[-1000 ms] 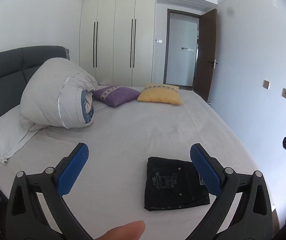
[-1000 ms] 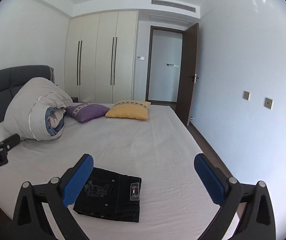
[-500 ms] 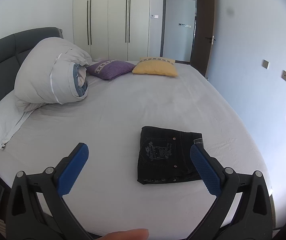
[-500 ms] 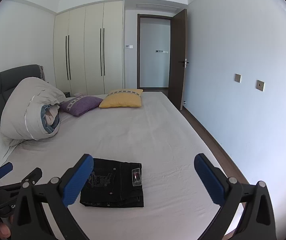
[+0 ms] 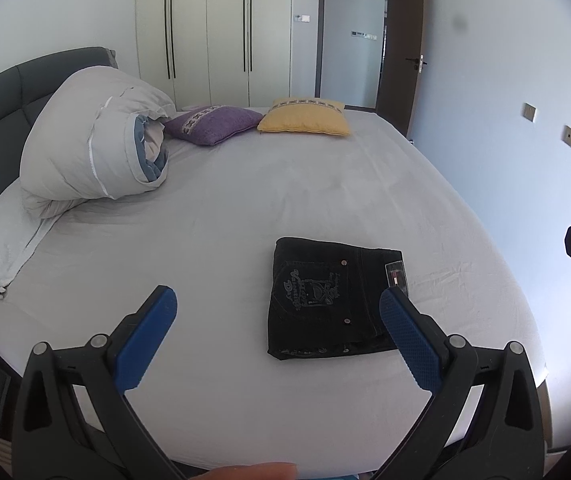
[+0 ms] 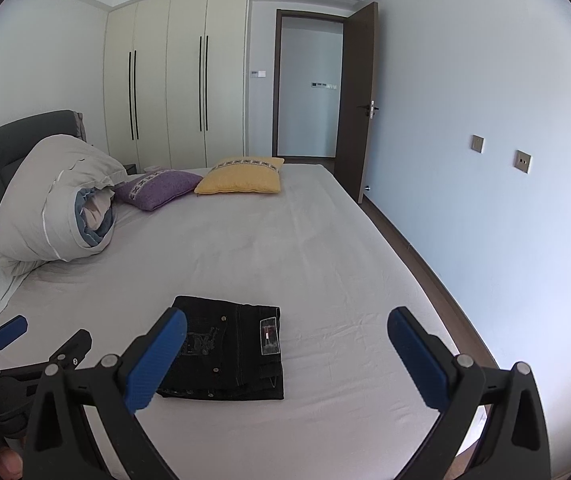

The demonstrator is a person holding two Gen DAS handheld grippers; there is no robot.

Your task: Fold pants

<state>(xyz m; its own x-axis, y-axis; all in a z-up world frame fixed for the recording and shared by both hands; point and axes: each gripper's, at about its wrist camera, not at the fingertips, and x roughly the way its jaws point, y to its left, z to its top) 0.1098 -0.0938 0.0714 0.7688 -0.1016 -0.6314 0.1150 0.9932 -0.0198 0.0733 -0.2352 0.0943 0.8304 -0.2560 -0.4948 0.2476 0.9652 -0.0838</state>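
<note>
While the left wrist view a second ago sat low over the mattress with the pants point(image 5: 333, 300) close under the right-hand finger, it now looks from higher and further back, so the whole dark, squared-off bundle shows on the grey bed point(image 5: 285, 184) near its foot edge, apart from both blue pads. The left gripper point(image 5: 275, 336) is spread wide and holds nothing, and a fingertip of the person shows at the bottom rim. At the far right edge a black part of the other tool juts in, clear of the cloth. From the right wrist view the same retreat reads: the right gripper point(image 6: 287, 356) is also wide and empty, raised above the bed, with the pants point(image 6: 229, 352) lying flat behind its left pad, label patch up, edges roughly aligned. The rolled duvet point(image 6: 57, 208), purple cushion point(image 6: 157, 188) and yellow cushion point(image 6: 241, 176) stay where they were at the head end. Both tools having backed off from a compact, untouched stack suggests the folding is done, or all but done.
</note>
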